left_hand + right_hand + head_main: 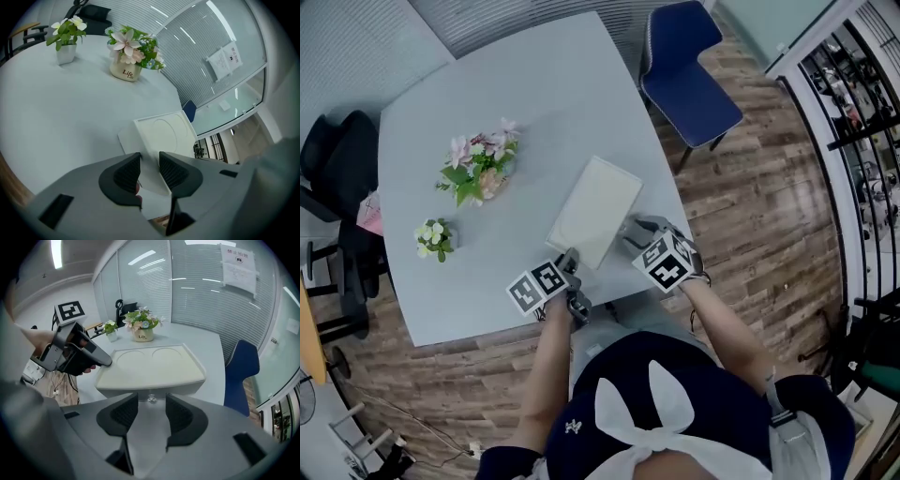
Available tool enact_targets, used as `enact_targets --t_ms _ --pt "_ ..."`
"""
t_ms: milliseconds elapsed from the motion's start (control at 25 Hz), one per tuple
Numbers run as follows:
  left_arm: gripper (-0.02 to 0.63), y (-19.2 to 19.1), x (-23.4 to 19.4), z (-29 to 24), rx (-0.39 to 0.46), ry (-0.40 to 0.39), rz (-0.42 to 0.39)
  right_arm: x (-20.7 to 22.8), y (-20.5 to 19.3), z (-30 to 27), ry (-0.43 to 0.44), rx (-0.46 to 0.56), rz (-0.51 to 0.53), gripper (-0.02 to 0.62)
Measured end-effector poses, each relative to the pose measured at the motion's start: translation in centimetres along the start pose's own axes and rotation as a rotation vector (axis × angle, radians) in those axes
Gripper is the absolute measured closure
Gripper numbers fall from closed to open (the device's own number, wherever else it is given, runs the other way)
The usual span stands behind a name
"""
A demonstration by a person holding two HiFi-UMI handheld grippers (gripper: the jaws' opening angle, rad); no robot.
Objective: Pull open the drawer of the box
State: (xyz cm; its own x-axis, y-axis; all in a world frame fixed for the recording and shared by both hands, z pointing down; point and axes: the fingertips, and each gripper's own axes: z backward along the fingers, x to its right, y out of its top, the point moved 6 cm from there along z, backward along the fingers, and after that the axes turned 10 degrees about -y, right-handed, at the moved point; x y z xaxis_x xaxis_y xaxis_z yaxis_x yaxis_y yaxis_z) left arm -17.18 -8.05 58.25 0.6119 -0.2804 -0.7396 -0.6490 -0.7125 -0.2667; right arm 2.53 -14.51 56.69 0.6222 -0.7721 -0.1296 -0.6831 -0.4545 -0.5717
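A flat white box [592,211] lies on the grey table [534,94], near its front edge. Its drawer front faces me and carries a small clear knob [151,398]. My right gripper [628,228] is open just in front of that drawer, and in the right gripper view the knob sits at the mouth of its jaws [152,402], untouched. My left gripper [570,258] is at the box's near left corner. In the left gripper view that corner [154,154] runs between its narrow-set jaws [150,161]. Whether the pads press on it I cannot tell.
A cream pot of pink flowers [480,173] and a small white pot [436,237] stand on the table to the left of the box. A blue chair [686,80] is behind the table on the right, a black chair [337,150] on the left. The table's front edge lies under my hands.
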Motion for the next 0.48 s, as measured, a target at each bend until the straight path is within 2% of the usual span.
enact_targets --t_ms 240,480 --pt "0.469 -0.2 -0.2 -0.1 0.034 -0.011 0.063 0.0 -0.6 -2.6 0.026 -0.066 0.038 0.412" --pt "0.469 -0.2 -0.4 -0.1 0.064 -0.018 0.072 -0.5 -0.8 -4.2 0.041 -0.088 0.065 0.433"
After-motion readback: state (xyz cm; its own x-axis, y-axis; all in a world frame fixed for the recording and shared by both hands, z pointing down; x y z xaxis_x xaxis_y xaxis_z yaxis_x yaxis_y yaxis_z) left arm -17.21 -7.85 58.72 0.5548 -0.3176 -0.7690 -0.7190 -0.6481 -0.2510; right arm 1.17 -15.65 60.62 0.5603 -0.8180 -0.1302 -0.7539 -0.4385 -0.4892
